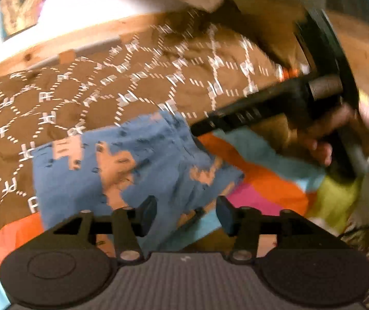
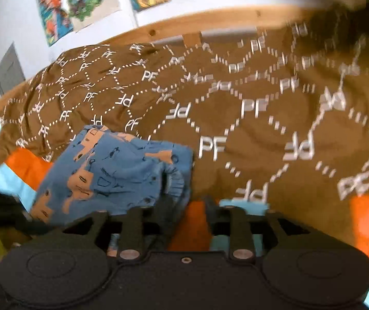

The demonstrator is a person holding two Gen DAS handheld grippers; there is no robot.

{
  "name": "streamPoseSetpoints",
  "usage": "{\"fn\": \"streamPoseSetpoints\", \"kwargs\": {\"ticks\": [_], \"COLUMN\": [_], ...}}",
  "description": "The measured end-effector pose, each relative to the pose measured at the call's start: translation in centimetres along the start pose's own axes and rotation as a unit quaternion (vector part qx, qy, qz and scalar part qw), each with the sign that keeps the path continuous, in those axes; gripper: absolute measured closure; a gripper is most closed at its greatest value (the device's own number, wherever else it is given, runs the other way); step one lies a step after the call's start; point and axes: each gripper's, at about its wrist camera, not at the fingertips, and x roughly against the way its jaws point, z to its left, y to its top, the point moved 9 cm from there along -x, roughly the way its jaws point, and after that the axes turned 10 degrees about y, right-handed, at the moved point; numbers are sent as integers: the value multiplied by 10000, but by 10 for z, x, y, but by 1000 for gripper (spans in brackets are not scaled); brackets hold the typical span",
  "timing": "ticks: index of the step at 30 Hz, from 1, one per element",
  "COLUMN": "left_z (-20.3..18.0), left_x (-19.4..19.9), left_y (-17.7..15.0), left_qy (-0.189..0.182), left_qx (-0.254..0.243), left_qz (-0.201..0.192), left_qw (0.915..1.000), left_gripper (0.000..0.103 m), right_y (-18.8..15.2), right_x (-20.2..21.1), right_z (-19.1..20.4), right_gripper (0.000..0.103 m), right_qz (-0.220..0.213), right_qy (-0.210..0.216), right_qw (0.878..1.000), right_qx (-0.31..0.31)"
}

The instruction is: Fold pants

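The pants (image 1: 133,170) are blue with orange and dark prints and lie folded into a small bundle on the bed. My left gripper (image 1: 187,217) is open and empty, just above the bundle's near edge. The right gripper's black body (image 1: 262,108) reaches in from the right in the left wrist view. In the right wrist view the pants (image 2: 114,170) lie ahead to the left, waistband (image 2: 176,183) toward me. My right gripper (image 2: 188,213) is open and empty, beside the bundle's right edge, over the striped sheet.
A brown quilt with white PF lettering (image 2: 249,108) covers the bed behind the pants. A striped orange, light blue, pink and yellow sheet (image 1: 269,180) lies under them. A wooden bed rail (image 2: 210,20) and a wall with posters (image 2: 76,2) stand behind.
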Motion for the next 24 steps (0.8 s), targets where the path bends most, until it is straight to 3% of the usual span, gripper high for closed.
{"fn": "streamPoseSetpoints", "kwargs": {"ticks": [2,5,8,11,13,16,21,24], "left_z": [21,59,86,97,102,110,120,122], "left_x": [8,1,-16,-36,-35,-20,-2,-14], "left_y": [8,11,-4,-31,-43,-45,-15,15], "left_qy": [237,953,1461,1914,1909,1901,2098,2398], "left_qx": [245,710,912,763,987,1185,973,599], "left_qz": [-202,-108,294,871,858,880,476,250], "left_qw": [9992,9929,9846,9747,9729,9706,9717,9686], "left_gripper": [44,43,43,40,31,24,17,16], "right_y": [6,11,3,-15,-23,-18,7,22], "right_x": [6,7,-2,-16,-18,-12,13,8], "right_z": [6,23,41,44,41,37,37,37], "right_gripper": [43,28,25,22,22,19,11,6], "right_qz": [-190,-348,-95,536,817,864,47,-457], "right_qy": [-72,-13,-58,-395,-287,-147,-15,-171], "right_qw": [9996,9979,9938,9838,9828,9840,9911,9930], "right_qx": [204,548,1109,1664,1629,1551,1330,1075]}}
